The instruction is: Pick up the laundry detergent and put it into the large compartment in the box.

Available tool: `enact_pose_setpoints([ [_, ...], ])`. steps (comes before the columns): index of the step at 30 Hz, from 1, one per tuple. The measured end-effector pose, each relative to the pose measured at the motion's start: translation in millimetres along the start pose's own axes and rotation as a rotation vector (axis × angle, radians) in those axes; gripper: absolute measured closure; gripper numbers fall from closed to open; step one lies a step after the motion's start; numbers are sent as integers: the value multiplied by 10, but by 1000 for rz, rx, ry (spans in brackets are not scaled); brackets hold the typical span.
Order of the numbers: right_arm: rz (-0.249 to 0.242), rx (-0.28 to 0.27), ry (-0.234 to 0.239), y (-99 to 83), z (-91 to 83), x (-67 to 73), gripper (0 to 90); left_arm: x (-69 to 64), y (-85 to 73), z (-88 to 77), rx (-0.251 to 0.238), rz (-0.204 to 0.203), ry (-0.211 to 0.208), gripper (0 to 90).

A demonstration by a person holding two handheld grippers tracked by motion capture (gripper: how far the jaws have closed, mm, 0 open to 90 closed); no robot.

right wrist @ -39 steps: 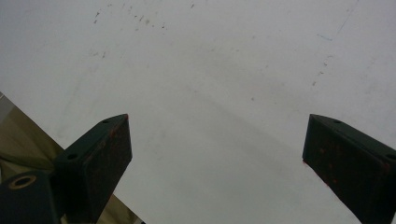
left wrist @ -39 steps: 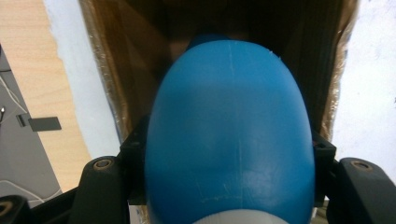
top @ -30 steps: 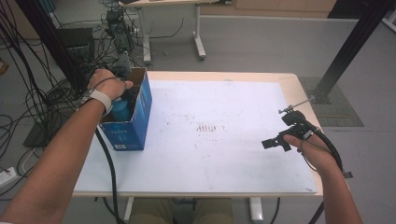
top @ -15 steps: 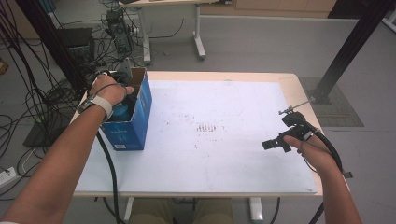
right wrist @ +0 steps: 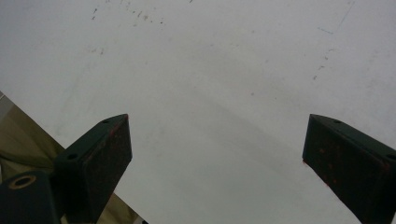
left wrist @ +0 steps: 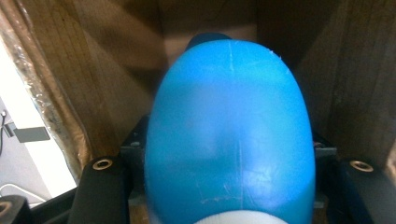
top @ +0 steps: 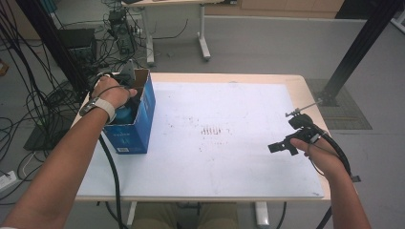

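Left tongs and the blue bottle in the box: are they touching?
Touching. In the left gripper view the blue bottle sits between the two black jaws of the left tongs, which press against its sides, inside the cardboard box.

The box (top: 131, 126) is bright blue outside with small white print low on its near face; its inside walls (left wrist: 93, 70) are plain brown cardboard. The bottle (left wrist: 229, 130) in it is glossy sky blue with a thin pale seam down its middle and a white band at its lower edge. The left tool (left wrist: 229, 186) has black jaws with brass-coloured rivets. The right tool (right wrist: 217, 154) is black too, its pads flecked with red. The counter (top: 229, 157) is white with scattered small brown specks and a pale wooden rim. The floor (top: 267, 47) is grey
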State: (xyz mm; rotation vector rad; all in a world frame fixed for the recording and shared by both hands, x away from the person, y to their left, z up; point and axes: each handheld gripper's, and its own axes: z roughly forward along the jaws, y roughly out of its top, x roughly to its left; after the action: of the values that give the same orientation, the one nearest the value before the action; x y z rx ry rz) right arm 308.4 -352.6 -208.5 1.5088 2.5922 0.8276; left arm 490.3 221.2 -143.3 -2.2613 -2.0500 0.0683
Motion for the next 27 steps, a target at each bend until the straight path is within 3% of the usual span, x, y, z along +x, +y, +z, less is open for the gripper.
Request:
enact_pose_setpoints([
  [27,-3,-5,0,9,-16,6,78,-3,-9,0,4,1,2,384],
])
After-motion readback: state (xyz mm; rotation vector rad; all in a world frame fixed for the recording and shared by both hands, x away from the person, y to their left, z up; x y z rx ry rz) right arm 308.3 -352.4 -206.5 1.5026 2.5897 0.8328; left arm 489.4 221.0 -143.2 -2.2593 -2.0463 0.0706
